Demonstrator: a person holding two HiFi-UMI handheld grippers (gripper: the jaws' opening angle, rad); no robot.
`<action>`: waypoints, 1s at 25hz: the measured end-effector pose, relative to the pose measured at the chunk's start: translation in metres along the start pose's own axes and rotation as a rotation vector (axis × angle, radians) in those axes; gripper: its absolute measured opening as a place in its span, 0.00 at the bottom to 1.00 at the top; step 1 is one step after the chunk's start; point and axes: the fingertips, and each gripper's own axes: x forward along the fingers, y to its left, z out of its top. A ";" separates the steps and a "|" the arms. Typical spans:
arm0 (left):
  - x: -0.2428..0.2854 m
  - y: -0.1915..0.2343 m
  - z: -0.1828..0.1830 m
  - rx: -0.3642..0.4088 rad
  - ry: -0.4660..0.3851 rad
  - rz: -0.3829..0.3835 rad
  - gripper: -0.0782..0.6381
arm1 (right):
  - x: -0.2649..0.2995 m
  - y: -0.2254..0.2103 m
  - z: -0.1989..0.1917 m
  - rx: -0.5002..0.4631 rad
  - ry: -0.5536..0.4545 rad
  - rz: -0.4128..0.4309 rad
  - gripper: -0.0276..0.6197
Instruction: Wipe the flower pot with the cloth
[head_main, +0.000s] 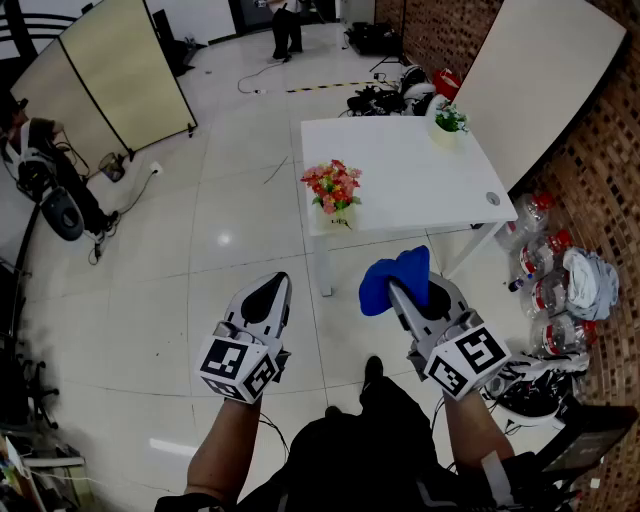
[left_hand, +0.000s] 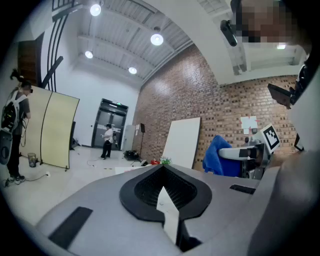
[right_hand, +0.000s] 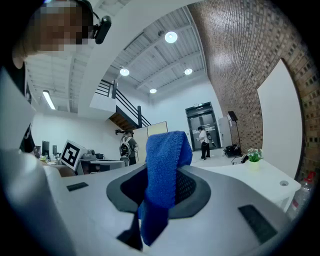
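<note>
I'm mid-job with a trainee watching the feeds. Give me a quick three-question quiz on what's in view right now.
1. Which hand-held gripper holds the blue cloth? A. left B. right C. neither
2. True or false: the cloth is touching the flower pot with the red and pink flowers.
3. Fill in: the small green plant stands on the far part of the white ____.

Key
1. B. The right hand-held gripper is shut on the cloth.
2. False. The cloth is held up well short of the pot.
3. table
</note>
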 end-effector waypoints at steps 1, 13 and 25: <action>0.010 0.004 0.002 0.002 -0.010 -0.003 0.11 | 0.007 -0.008 -0.001 0.003 -0.003 0.001 0.17; 0.140 0.057 -0.006 0.022 0.011 0.023 0.11 | 0.102 -0.111 -0.008 0.016 0.012 0.071 0.17; 0.236 0.131 -0.113 0.098 0.180 -0.050 0.11 | 0.181 -0.125 -0.114 0.085 0.168 0.099 0.17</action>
